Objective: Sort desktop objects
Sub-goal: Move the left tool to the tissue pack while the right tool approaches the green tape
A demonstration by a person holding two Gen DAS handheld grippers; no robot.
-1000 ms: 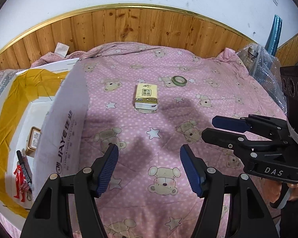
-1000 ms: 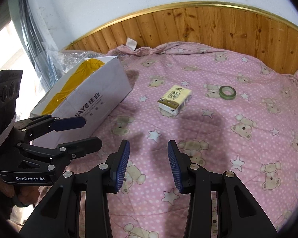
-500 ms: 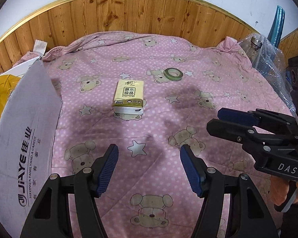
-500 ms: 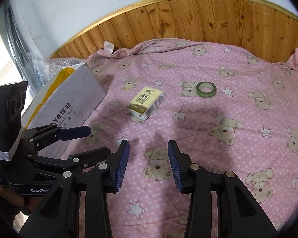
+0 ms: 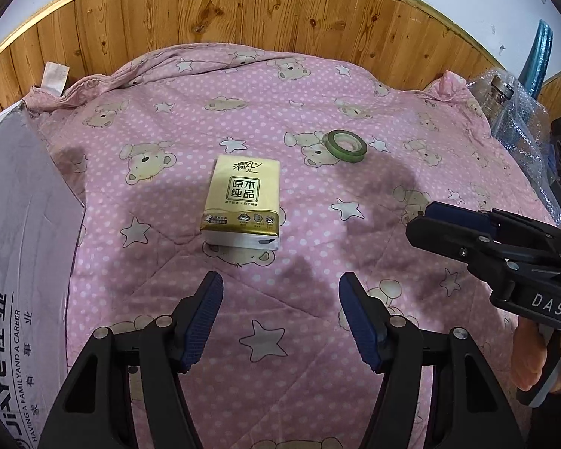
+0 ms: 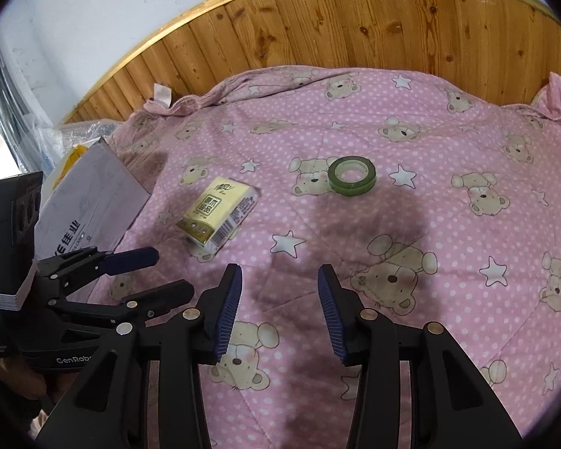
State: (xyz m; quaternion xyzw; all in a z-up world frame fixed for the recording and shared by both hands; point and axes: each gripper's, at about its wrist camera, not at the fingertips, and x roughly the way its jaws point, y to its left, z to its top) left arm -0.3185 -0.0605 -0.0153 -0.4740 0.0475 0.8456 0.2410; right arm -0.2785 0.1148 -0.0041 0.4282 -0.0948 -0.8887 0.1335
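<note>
Left gripper point(image 5: 278, 312): jaws wide apart, holding nothing, above the pink bear-print quilt point(image 5: 355, 112).
Tissue pack point(image 5: 243, 202): lies flat on the quilt, straight ahead of the left jaws, clear of both pads, apart from them.
Right gripper point(image 6: 279, 312): jaws wide, empty.
Green tape roll point(image 6: 351, 177): flat on the quilt, well ahead of the right jaws, slightly right; right of the tissue pack.
White cardboard box point(image 5: 15, 262): at the quilt's left edge, beside the left gripper.
</note>
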